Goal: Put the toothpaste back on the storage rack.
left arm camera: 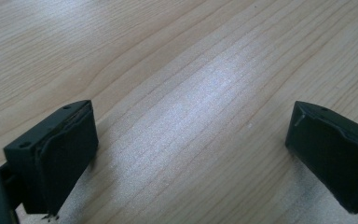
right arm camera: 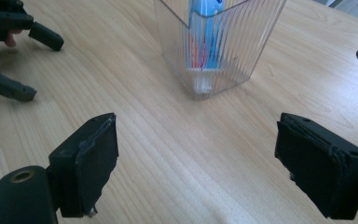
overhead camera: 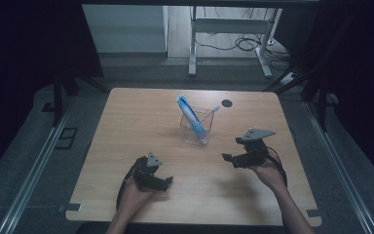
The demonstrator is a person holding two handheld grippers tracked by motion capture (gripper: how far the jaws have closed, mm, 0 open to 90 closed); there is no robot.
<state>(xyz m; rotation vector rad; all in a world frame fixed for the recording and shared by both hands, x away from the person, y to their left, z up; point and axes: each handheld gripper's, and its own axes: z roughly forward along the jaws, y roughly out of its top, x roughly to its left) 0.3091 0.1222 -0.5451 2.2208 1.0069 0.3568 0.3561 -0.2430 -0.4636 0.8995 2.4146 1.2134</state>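
Our left gripper [overhead camera: 163, 181] and right gripper [overhead camera: 228, 158] are black, two blocky jaws each, faced with dark pads [right arm camera: 96, 154] ragged at the edges. Small screw holes sit in the jaw tops. Grey three-cornered plate [overhead camera: 256, 134] on each, black cable [overhead camera: 280, 163] trailing back. Our forearms are bare, no sleeves.

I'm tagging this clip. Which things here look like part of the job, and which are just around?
Likely part of the job:
clear holder
blue tube in it
toothbrush in it
left gripper, open
right gripper, open

Just around:
table hole
desk frame and floor cables behind the table
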